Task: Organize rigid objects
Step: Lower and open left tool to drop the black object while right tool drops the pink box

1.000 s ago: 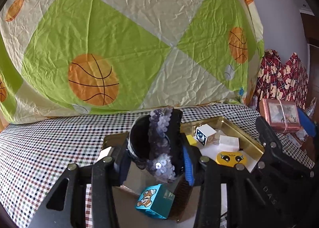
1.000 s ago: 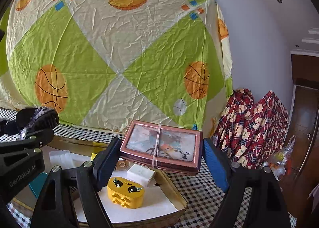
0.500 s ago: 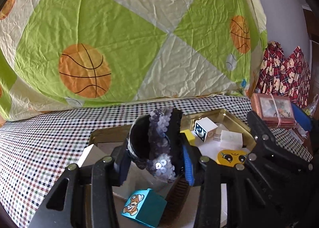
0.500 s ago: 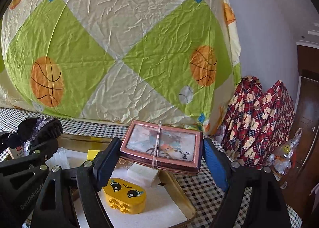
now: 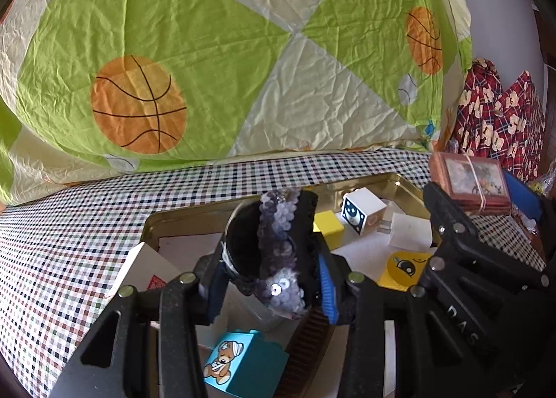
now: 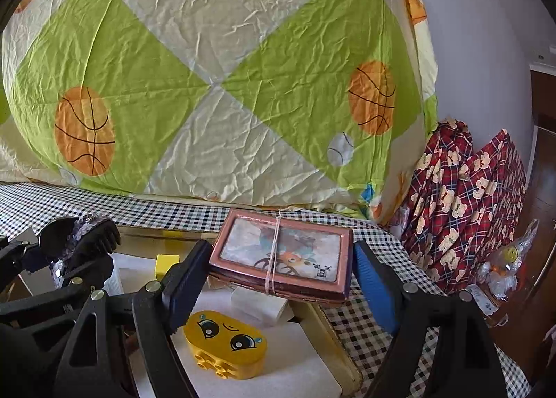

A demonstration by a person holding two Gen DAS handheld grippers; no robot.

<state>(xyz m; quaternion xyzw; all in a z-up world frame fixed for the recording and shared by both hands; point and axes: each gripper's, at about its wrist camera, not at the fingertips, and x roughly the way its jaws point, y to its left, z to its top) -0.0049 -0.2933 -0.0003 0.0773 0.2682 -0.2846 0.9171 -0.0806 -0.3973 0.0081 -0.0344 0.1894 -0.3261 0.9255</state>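
My left gripper [image 5: 271, 279] is shut on a black hair clip with purple sequins [image 5: 278, 245] and holds it above the gold tray [image 5: 208, 213]. My right gripper [image 6: 281, 266] is shut on a copper-framed card pack [image 6: 281, 255] bound with a rubber band, held over the tray's right rim [image 6: 333, 346]. In the tray lie a yellow face block [image 6: 226, 342], a white block [image 6: 260, 304], a yellow cube [image 5: 328, 227], a white cube with a blue face [image 5: 361, 212] and a blue bear block [image 5: 239, 363]. The left wrist view also shows the card pack [image 5: 472, 182] at the right.
The tray sits on a checkered cloth [image 5: 69, 224]. A white box [image 5: 146, 266] leans at the tray's left rim. A basketball-print quilt [image 5: 208, 67] rises behind. Red plaid bundles [image 6: 465, 203] and a plastic bag [image 6: 504, 269] stand to the right.
Both grippers have shifted a little forward over the tray and tipped downward. Each keeps its hold, and the things in the tray lie as before.
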